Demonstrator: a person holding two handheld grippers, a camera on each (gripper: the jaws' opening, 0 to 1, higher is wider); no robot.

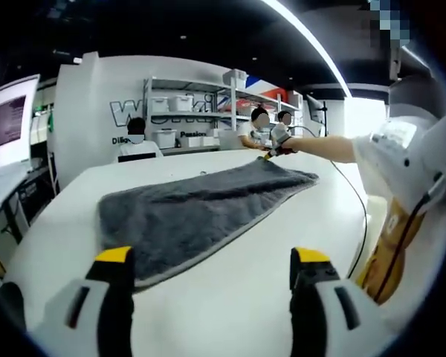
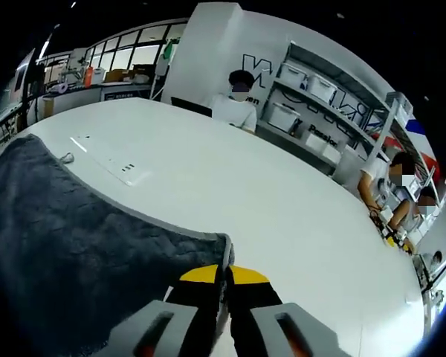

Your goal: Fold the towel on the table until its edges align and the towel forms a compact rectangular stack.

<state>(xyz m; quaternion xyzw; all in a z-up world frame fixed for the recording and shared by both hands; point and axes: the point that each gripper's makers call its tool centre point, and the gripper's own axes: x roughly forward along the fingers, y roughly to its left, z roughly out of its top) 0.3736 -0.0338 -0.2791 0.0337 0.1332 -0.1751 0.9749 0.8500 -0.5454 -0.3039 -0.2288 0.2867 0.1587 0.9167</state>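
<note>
A dark grey towel point(image 1: 201, 212) lies spread out long on the white table point(image 1: 245, 297), running from near left to far right. My left gripper point(image 1: 212, 260) hovers open just in front of the towel's near edge, with nothing between its yellow-tipped fingers point(image 1: 113, 256). At the towel's far corner the person's outstretched arm holds my right gripper point(image 1: 276, 152). In the right gripper view that gripper point(image 2: 224, 277) is shut, and the corner of the towel point(image 2: 82, 260) runs in between its yellow tips.
A thin cable point(image 1: 357, 216) trails across the table's right side. A flat white strip point(image 2: 111, 160) lies on the table beyond the towel. People sit behind the far edge point(image 2: 238, 104), before shelves of bins point(image 1: 180, 111). A monitor point(image 1: 7, 123) stands at left.
</note>
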